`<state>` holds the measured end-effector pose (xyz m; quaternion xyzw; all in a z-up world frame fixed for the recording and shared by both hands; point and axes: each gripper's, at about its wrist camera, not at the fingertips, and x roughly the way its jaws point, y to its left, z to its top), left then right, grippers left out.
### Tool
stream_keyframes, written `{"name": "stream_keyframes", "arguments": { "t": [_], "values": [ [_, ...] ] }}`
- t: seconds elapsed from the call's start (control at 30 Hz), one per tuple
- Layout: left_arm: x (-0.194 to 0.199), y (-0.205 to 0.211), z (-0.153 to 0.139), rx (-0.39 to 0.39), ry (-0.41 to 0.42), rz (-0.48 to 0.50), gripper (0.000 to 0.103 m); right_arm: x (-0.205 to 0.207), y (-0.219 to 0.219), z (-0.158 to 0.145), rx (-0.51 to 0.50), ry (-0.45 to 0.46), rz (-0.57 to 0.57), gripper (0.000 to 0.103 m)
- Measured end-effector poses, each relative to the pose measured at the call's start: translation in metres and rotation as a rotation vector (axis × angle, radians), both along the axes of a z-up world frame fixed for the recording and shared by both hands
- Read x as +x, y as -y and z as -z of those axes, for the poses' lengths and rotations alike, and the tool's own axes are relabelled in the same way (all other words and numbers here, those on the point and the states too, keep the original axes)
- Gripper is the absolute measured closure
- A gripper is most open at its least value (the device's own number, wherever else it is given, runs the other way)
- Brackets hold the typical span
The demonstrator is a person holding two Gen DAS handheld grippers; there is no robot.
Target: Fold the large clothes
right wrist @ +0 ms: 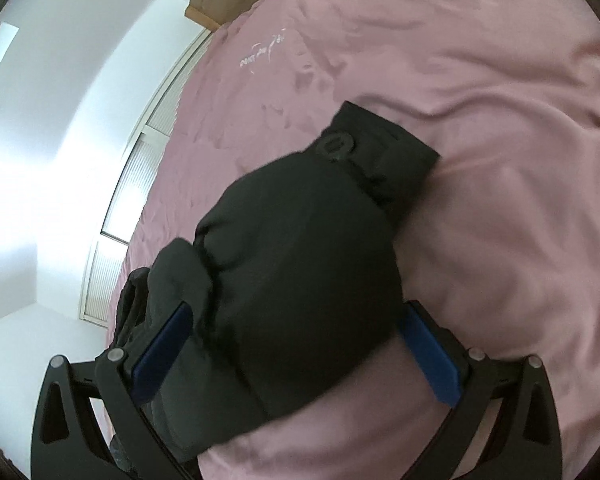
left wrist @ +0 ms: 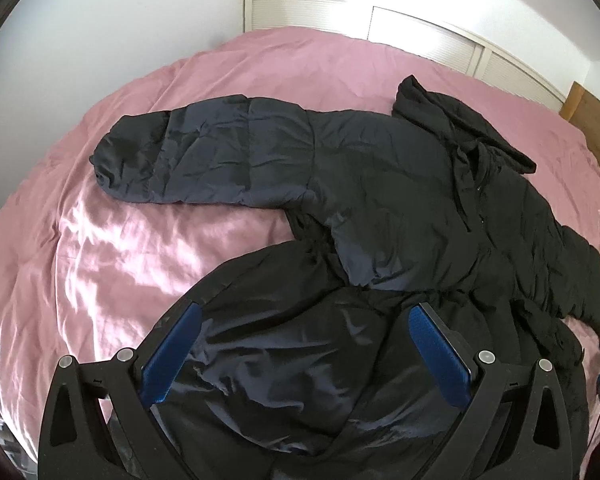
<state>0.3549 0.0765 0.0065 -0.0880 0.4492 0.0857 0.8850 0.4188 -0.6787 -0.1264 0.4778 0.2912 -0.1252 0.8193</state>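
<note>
A black puffer coat [left wrist: 400, 200] is lying spread across the pink bed cover [left wrist: 100, 240]. In the left wrist view, 1 sleeve [left wrist: 204, 152] is stretching toward the bed's left edge, and the hood [left wrist: 460, 120] is pointing toward the far edge by the closet doors [left wrist: 420, 36]. A wooden headboard [left wrist: 592, 120] is showing at the right.

The left gripper [left wrist: 304, 320] is hovering over the coat's near hem, its blue pads [left wrist: 172, 356] standing wide apart with padded fabric bulging between them; whether they are pinching it cannot be told.

In the right wrist view, the right gripper [right wrist: 296, 320] is also standing wide, its 2 pads [right wrist: 432, 356] flanking the other sleeve [right wrist: 300, 248]. The cuff [right wrist: 384, 148], with a round snap [right wrist: 334, 145], is lying on the cover [right wrist: 500, 200] beyond the fingers.
</note>
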Motion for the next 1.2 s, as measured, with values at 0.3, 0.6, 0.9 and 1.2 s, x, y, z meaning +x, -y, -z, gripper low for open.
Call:
{"name": "stream_keyframes", "arguments": {
  "t": [0.3,0.6,0.9,1.2],
  "values": [
    [-0.002,-0.008,-0.011,-0.009,0.029,-0.011,0.001,0.003,0.025,0.006,0.085,0.039,0.081,0.054],
    [-0.01,-0.015,-0.023,-0.016,0.073,-0.011,0.001,0.027,0.005,-0.049,-0.044,0.091,0.011,0.091],
    [-0.017,-0.042,-0.032,-0.041,0.1,-0.054,0.002,0.048,-0.046,-0.111,-0.098,0.175,-0.105,0.092],
    [-0.018,-0.071,-0.037,-0.043,0.103,-0.086,0.002,0.09,-0.154,-0.167,-0.114,0.274,-0.317,0.092]
  ]
}}
